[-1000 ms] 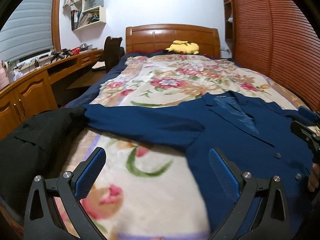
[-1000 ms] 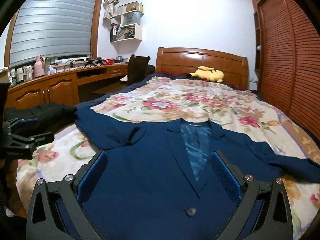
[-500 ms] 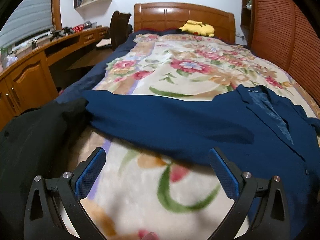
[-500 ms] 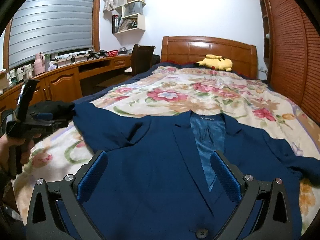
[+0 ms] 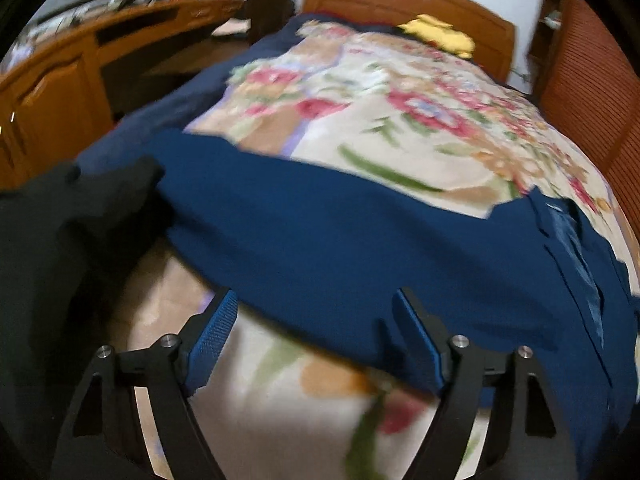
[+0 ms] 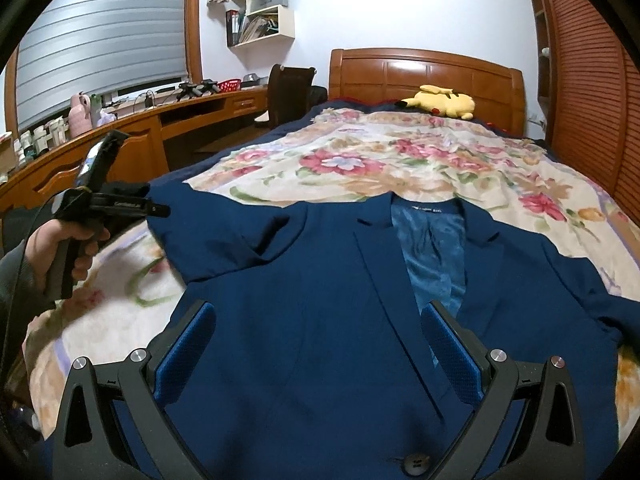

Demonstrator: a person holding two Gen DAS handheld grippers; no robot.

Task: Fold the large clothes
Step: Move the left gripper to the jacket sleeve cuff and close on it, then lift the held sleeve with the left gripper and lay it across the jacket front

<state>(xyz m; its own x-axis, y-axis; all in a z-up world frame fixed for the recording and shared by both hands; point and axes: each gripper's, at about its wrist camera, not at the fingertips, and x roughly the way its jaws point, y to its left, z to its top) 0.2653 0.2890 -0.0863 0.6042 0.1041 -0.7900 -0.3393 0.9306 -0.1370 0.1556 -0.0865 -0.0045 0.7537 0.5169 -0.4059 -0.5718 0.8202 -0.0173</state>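
Observation:
A navy blue blazer (image 6: 320, 300) lies flat, front up, on a floral bedspread, its lining showing at the collar (image 6: 432, 252). Its left sleeve (image 5: 320, 240) stretches out toward the bed's left edge. My left gripper (image 5: 316, 328) is open and empty, just in front of the sleeve's lower edge; it also shows in the right wrist view (image 6: 156, 210), held beside the sleeve's end. My right gripper (image 6: 320, 344) is open and empty, above the blazer's front panel near a button (image 6: 414, 465).
A black garment (image 5: 60, 232) lies at the bed's left edge beside the sleeve end. A yellow plush toy (image 6: 440, 102) sits by the wooden headboard (image 6: 424, 74). A wooden desk (image 6: 120, 140) and chair stand left; a slatted wardrobe (image 6: 592, 80) stands right.
My left gripper has swung left and moved in close to the blazer's left sleeve. My right gripper has crept forward over the blazer's front. Both stayed open.

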